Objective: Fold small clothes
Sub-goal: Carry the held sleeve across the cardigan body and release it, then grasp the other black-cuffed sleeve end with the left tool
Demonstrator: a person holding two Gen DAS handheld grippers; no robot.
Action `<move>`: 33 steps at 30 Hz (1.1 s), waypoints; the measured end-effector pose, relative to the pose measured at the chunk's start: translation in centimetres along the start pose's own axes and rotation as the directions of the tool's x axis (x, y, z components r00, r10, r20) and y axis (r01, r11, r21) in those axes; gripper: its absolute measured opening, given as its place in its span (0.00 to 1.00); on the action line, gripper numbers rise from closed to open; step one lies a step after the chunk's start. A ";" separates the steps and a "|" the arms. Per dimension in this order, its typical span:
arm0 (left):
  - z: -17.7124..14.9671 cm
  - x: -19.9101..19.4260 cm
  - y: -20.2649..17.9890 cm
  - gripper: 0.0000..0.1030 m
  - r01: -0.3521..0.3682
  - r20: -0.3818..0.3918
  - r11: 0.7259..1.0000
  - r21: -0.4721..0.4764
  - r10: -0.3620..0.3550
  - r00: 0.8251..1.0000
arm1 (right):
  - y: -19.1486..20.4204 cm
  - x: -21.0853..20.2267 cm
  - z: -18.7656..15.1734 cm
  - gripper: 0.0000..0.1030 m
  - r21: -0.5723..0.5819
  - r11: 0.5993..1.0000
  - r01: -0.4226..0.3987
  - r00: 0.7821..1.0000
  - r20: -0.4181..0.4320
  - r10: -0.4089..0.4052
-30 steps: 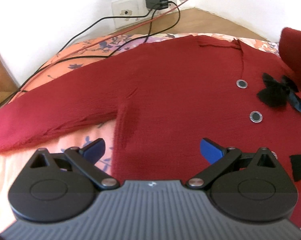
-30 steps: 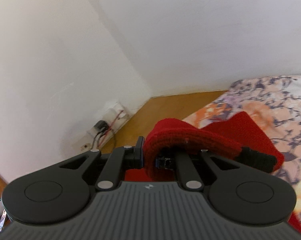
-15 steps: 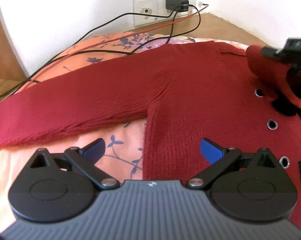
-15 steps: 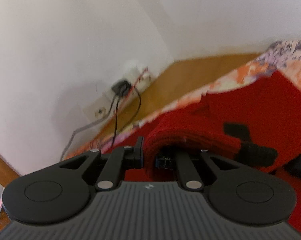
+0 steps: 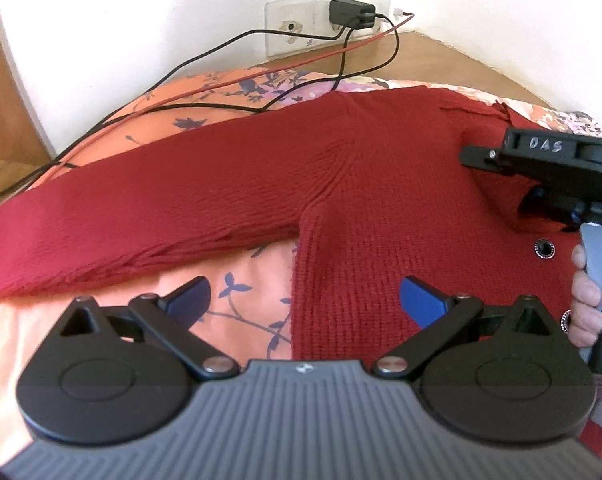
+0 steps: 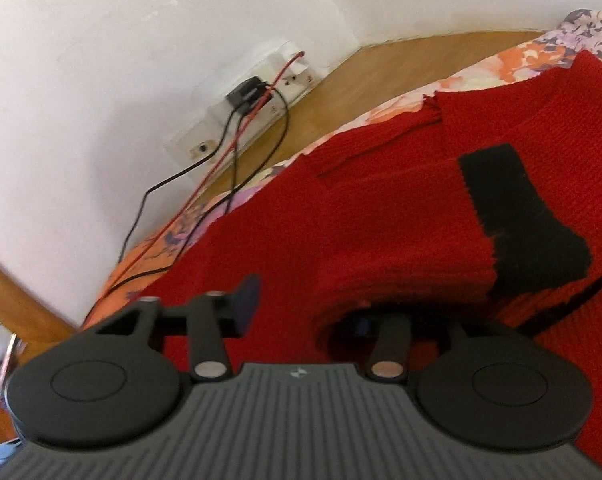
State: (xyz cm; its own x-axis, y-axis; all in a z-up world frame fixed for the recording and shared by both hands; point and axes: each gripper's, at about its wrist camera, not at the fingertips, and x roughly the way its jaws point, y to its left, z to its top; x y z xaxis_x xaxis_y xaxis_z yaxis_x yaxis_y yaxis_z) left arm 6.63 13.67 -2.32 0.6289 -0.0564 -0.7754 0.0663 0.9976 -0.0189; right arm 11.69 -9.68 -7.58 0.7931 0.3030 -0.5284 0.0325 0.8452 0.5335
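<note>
Bed (image 5: 41, 320) with orange floral sheet, white wall, socket strip (image 5: 301, 28) with cables. Red sweater (image 5: 361, 184) spread flat on bed. Left tongs (image 5: 305, 300) spread wide, empty, above sweater's side edge. Right tongs (image 6: 305, 312) half hidden by sleeve (image 6: 401, 240) draped over one finger; apparently parted.

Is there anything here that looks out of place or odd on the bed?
Yes. Black and red cables from the wall socket trail across the floral bedsheet beside the red sweater, near its outstretched sleeve, where folding could snag them.
</note>
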 end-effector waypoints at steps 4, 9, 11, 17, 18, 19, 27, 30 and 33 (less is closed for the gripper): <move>0.3 -0.4 -0.3 1.00 0.011 0.019 1.000 0.011 -0.012 1.000 | 0.6 -2.5 -0.1 0.65 -0.003 1.000 0.005 0.999 -0.034 -0.005; 1.0 -1.2 -0.8 1.00 0.029 0.047 0.999 0.023 -0.030 0.998 | -0.7 -7.8 0.0 0.67 0.091 0.996 0.012 0.999 -0.033 -0.009; 1.3 -1.5 -1.3 1.00 0.041 0.057 0.998 0.039 -0.043 0.997 | -1.3 -9.8 0.2 0.69 0.099 0.995 0.030 0.999 -0.021 -0.029; 2.8 -2.7 -3.7 1.00 0.099 0.085 0.992 0.077 -0.105 0.991 | -3.6 -15.1 0.8 0.77 0.089 0.985 0.145 0.988 0.042 -0.149; 3.1 -2.8 -4.3 1.00 0.108 0.091 0.990 0.087 -0.116 0.989 | -4.1 -15.7 0.8 0.78 0.085 0.982 0.167 0.984 0.052 -0.172; 3.3 -2.9 -4.8 1.00 0.113 0.096 0.989 0.098 -0.122 0.988 | -4.6 -16.1 1.0 0.78 0.084 0.979 0.185 0.980 0.060 -0.190; 4.5 -2.5 -10.7 1.00 0.114 0.125 0.964 0.242 -0.148 0.981 | -8.5 -17.2 2.5 0.80 0.123 0.958 0.258 0.962 0.061 -0.267; 4.5 -1.8 -12.9 1.00 0.117 0.120 0.952 0.283 -0.156 0.980 | -9.5 -17.1 3.3 0.80 0.124 0.956 0.267 0.960 0.055 -0.276; 4.2 -0.8 -15.0 1.00 0.123 0.108 0.941 0.315 -0.164 0.981 | -10.4 -17.0 3.8 0.80 0.119 0.953 0.278 0.958 0.042 -0.285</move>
State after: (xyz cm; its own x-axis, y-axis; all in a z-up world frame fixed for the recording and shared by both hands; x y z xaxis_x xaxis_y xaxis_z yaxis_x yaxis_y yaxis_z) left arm 8.34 -1.45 1.25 0.6895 -0.2232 -0.6890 0.3833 0.9197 0.0856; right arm 0.23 -25.34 -1.63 0.7759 0.0306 -0.6301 0.3243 0.8374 0.4399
